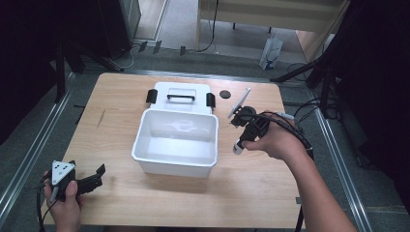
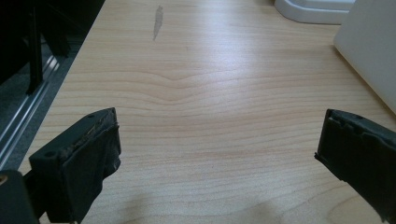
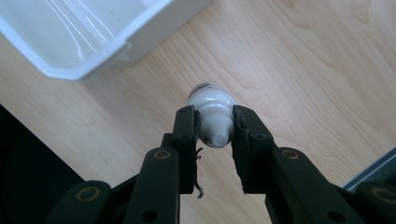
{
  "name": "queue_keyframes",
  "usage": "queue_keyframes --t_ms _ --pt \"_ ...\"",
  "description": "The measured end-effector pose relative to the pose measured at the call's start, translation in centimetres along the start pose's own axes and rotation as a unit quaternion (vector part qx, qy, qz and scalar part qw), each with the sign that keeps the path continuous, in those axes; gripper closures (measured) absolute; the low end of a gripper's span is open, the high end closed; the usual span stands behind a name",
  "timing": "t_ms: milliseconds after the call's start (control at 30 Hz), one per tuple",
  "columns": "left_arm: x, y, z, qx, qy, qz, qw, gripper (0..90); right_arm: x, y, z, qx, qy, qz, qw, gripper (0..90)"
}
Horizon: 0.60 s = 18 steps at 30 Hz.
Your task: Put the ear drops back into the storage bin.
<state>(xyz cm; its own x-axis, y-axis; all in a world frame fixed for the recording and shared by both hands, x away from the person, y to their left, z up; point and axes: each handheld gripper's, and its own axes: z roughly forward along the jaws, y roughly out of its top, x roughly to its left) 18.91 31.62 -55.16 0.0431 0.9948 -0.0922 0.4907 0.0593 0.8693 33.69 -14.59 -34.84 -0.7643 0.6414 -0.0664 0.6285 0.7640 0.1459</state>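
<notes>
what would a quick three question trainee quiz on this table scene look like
1. True or false: the right gripper is shut on a small white bottle.
2. What lies behind the open white bin? A) its lid B) a plate C) a towel
3. Fill in: the left gripper has its fingers ____, with bare table between them.

Key: 1 true; 2 A, the white lid with a black handle; 3 open.
</notes>
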Motion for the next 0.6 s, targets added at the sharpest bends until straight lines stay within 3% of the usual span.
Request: queue_keyframes --t_ms 333,600 --pt "0.0 0.0 0.0 0.001 0.001 0.0 1.0 0.3 0.8 1.6 -2.7 -0.018 -0.002 -0.02 0.9996 72.6" --pt "0.0 0.0 0.0 0.0 0.0 0.0 1.0 0.4 2.3 3.2 -3.4 -0.026 0.006 -0.042 0.9988 72.6"
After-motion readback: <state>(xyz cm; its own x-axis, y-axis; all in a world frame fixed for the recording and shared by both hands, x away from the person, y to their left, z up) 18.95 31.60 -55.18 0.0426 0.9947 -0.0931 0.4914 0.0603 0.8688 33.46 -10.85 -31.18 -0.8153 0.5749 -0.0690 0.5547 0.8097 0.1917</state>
